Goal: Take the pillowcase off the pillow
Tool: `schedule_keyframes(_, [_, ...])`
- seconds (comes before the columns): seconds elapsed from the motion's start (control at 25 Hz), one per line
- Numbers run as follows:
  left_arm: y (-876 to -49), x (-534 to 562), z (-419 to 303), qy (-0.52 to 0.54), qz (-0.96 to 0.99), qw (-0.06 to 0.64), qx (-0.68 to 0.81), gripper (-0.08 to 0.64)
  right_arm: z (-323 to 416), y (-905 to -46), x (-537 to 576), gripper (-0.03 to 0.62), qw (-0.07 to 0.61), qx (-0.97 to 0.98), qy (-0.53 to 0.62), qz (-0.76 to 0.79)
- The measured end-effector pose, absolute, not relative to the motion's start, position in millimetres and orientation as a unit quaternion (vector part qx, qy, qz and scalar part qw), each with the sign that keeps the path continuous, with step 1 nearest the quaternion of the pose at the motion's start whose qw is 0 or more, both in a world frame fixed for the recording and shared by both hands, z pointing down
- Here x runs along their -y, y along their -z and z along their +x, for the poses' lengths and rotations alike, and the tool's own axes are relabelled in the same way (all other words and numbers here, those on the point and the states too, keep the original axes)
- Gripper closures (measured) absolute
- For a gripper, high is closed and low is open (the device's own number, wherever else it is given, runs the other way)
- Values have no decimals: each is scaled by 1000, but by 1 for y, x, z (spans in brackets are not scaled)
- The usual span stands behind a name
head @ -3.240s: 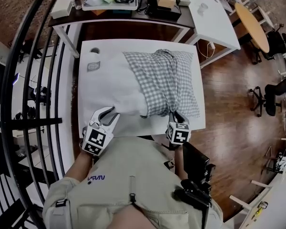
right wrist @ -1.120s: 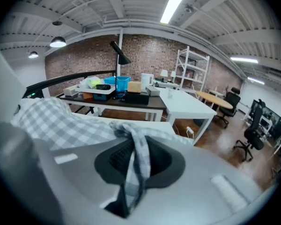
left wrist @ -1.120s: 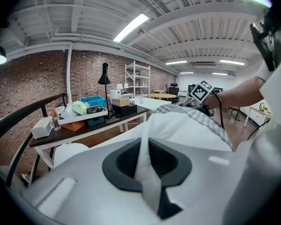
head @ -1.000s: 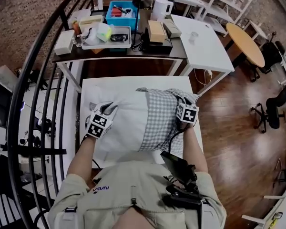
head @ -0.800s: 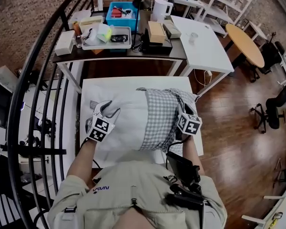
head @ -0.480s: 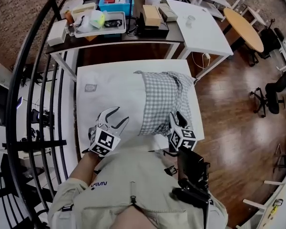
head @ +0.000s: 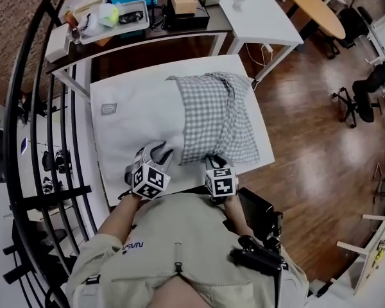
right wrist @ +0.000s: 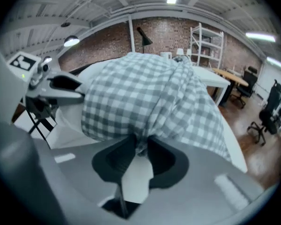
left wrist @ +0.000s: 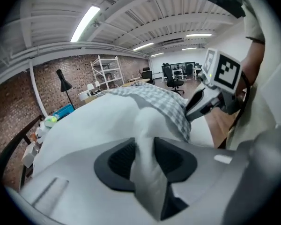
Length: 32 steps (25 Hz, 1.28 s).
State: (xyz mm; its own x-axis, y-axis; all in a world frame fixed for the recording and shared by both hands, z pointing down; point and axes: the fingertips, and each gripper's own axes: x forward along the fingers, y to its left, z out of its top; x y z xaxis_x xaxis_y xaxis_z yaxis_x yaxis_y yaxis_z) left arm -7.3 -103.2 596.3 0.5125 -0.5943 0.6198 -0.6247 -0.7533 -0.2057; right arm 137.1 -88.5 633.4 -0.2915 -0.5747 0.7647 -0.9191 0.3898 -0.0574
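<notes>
Bright, even light from ceiling tubes point(left wrist: 85, 23) above me, fisheye-bent dark edges, my near jaws softly blurred.

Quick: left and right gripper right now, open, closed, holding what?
Left gripper: jaws have just been closing, now pinching a fold of the white pillow.
Right gripper: jaws have just been closing, now clamped on the checked pillowcase near its edge.

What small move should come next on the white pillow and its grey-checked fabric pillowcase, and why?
Probably draw the right gripper rightward in the head view while the left gripper holds firm. Both pairs of jaws have just been closing: the left on a near corner of the white pillow, the right on the near edge of the grey-checked pillowcase, which covers only the pillow's right half.
</notes>
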Motion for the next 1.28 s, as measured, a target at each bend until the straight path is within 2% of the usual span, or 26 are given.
schedule_keyframes(0.08, [-580, 105, -8, -331, 873, 21, 358, 490, 140, -628, 91, 562, 345, 756, -227, 507])
schedule_keyframes(0.16, [-559, 108, -14, -305, 876, 20, 373, 531, 148, -613, 94, 572, 337, 756, -204, 523])
schedule_keyframes(0.36, [-504, 130, -34, -256, 876, 5, 408, 540, 176, -576, 110, 577, 335, 731, -116, 583])
schedule_keyframes(0.44, [-491, 139, -45, -246, 872, 2, 424, 543, 209, -565, 118, 591, 335, 690, -88, 636])
schedule_keyframes(0.6, [-484, 147, -84, -238, 853, 24, 465, 545, 317, -555, 118, 591, 314, 628, -126, 701])
schedule_keyframes(0.68, [-488, 143, -90, -251, 854, 21, 455, 543, 330, -546, 116, 589, 308, 647, -131, 685])
schedule_keyframes(0.84, [-505, 124, -69, -261, 868, 34, 421, 540, 265, -546, 108, 586, 277, 720, -154, 617])
schedule_keyframes(0.96, [-515, 114, -57, -264, 871, 40, 413, 529, 192, -564, 96, 515, 255, 766, -207, 552])
schedule_keyframes(1.04, [-523, 105, -56, -278, 870, 31, 407, 479, 154, -580, 83, 495, 258, 783, -236, 514])
schedule_keyframes(1.16, [-537, 83, -56, -298, 869, 19, 395, 350, 122, -604, 65, 443, 282, 791, -269, 472])
schedule_keyframes(1.28, [-552, 60, -46, -328, 872, -7, 363, 309, 109, -623, 59, 408, 308, 791, -284, 445])
